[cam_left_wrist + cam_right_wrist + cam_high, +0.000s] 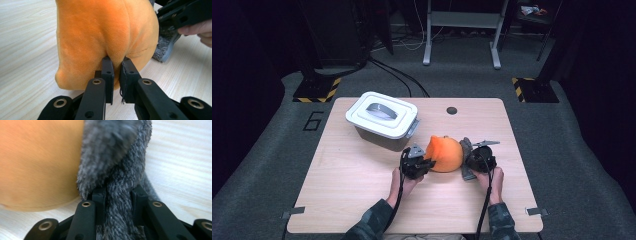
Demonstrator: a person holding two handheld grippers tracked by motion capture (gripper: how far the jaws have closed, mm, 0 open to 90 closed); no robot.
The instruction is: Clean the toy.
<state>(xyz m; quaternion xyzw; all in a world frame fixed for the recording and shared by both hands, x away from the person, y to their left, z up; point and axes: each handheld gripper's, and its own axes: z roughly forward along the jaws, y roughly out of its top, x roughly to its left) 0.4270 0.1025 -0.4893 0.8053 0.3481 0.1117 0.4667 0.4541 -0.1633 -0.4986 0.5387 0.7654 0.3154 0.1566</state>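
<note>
An orange plush toy [445, 153] with a grey furry part [466, 148] on its right side rests on the wooden table [352, 185], right of centre. My left gripper [424, 165] is shut on a fold of the orange fabric [100, 32] at the toy's left side; the pinch shows between its jaws at the left gripper [116, 61]. My right gripper [472, 161] is shut on the grey furry part [120, 170], with the right gripper [119, 192] squeezing a strip of fur between its jaws. The orange body [37, 162] lies just left of that fur.
A white lidded box [382, 120] with a grey handle stands at the table's back left, close behind the toy. A small dark hole [452, 110] marks the table's far edge. Both forearms come in from the front edge. Cables and a metal frame [462, 30] stand on the floor beyond.
</note>
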